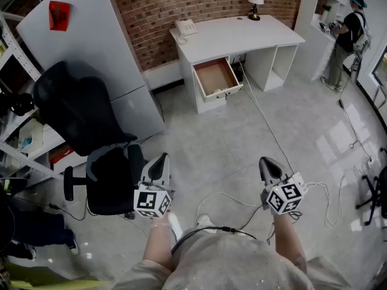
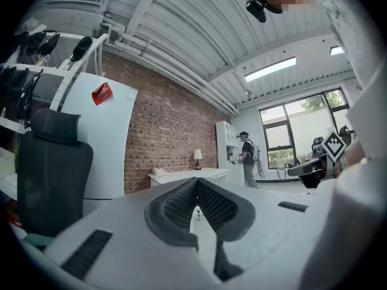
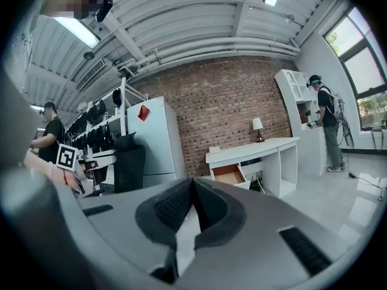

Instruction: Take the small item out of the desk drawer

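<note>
Drawer [image 1: 216, 77] found open at desk [image 1: 242, 38] front. Item not made out inside, too far off. Left gripper [image 1: 161, 161] and right gripper [image 1: 267, 163] clenched empty, held well apart from desk. Approach and pick not yet done.

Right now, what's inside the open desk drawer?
The drawer is pulled out of the white desk. Only a bare brown bottom shows, and no small item can be made out from this far away. Any part of the drawer still under the desktop is covered.

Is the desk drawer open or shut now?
Open. The drawer sticks out from the white desk and its brown inside shows.
</note>
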